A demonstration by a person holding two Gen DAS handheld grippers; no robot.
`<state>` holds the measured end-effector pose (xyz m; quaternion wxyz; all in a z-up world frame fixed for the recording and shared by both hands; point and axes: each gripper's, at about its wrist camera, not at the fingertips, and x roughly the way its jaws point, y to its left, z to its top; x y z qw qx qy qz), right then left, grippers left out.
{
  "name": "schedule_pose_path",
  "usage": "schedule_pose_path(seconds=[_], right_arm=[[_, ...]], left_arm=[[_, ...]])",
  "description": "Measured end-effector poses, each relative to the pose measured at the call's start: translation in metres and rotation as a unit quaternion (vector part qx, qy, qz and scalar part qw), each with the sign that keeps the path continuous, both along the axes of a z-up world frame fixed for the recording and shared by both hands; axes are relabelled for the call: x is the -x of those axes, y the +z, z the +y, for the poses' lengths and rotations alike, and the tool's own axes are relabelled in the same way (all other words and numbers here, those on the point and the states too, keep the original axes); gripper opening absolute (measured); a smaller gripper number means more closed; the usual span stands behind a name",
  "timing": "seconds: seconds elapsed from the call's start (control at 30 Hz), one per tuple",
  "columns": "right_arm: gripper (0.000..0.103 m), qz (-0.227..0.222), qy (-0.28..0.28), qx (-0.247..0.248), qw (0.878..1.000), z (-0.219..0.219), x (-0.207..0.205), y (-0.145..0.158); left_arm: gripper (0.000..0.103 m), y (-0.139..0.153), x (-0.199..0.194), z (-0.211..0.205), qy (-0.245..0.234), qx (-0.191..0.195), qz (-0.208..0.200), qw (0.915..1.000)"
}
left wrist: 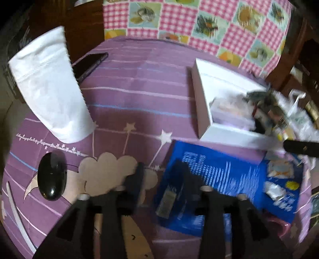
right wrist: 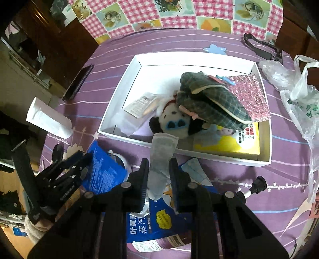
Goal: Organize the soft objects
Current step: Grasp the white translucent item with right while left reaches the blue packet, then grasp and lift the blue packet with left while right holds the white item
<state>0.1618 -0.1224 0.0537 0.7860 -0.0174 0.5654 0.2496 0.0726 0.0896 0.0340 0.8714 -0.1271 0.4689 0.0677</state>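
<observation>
My right gripper [right wrist: 159,179] is shut on a grey soft sock-like piece [right wrist: 162,151], held upright just in front of the white box [right wrist: 199,57]. In the box lie a black-and-white plush toy [right wrist: 173,123], a plaid fabric piece [right wrist: 209,99], a pink glitter sheet [right wrist: 249,93] and a yellow book [right wrist: 229,143]. My left gripper [left wrist: 159,175] stands open over the left edge of a blue pouch [left wrist: 219,175]. One finger is above the pouch, the other above the purple cloth. A white fabric sleeve [left wrist: 49,85] lies far left.
A black mouse [left wrist: 51,177] and a dark phone [left wrist: 89,63] lie on the purple tablecloth [left wrist: 139,89]. A plastic bag [right wrist: 295,95] and a black clip [right wrist: 263,47] are at the right. A light blue face mask [right wrist: 195,169] lies by the pouch. A checked cloth [right wrist: 179,18] is behind.
</observation>
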Motion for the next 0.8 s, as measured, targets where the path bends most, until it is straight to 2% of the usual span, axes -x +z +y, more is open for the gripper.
schedule_pose_path(seconds=[0.07, 0.13, 0.17, 0.27, 0.4, 0.5, 0.6, 0.7, 0.8], right_arm=[[0.023, -0.003, 0.003, -0.003, 1.000, -0.002, 0.001, 0.003], [0.023, -0.004, 0.007, -0.008, 1.000, -0.002, 0.002, 0.006], [0.023, -0.004, 0.009, -0.011, 1.000, -0.002, 0.003, 0.007], [0.023, -0.003, 0.012, -0.015, 1.000, -0.003, 0.004, 0.010], [0.023, -0.004, 0.014, -0.021, 1.000, -0.005, 0.005, 0.015], [0.023, -0.008, 0.016, -0.027, 0.999, -0.006, 0.007, 0.019], [0.023, -0.009, 0.018, -0.030, 0.999, -0.007, 0.008, 0.021], [0.023, -0.007, 0.018, -0.031, 0.999, -0.008, 0.007, 0.021], [0.023, -0.002, 0.018, -0.030, 0.999, -0.008, 0.006, 0.019]], left_arm=[[0.066, 0.014, 0.008, 0.001, -0.004, 0.016, -0.034, 0.9993], [0.078, 0.024, 0.017, -0.002, -0.015, 0.025, -0.068, 0.9973], [0.080, 0.027, 0.021, -0.005, -0.022, 0.032, -0.079, 0.9961], [0.081, 0.027, 0.030, -0.012, -0.041, 0.049, -0.084, 0.9944], [0.081, 0.015, 0.037, -0.009, -0.018, 0.050, -0.069, 0.9962], [0.081, 0.008, 0.044, -0.009, -0.020, 0.073, -0.071, 0.9946], [0.082, 0.009, 0.053, -0.024, -0.045, 0.047, -0.076, 0.9950], [0.084, 0.010, 0.056, -0.048, -0.098, 0.015, -0.080, 0.9918], [0.084, 0.002, 0.055, -0.065, -0.142, 0.008, -0.060, 0.9879]])
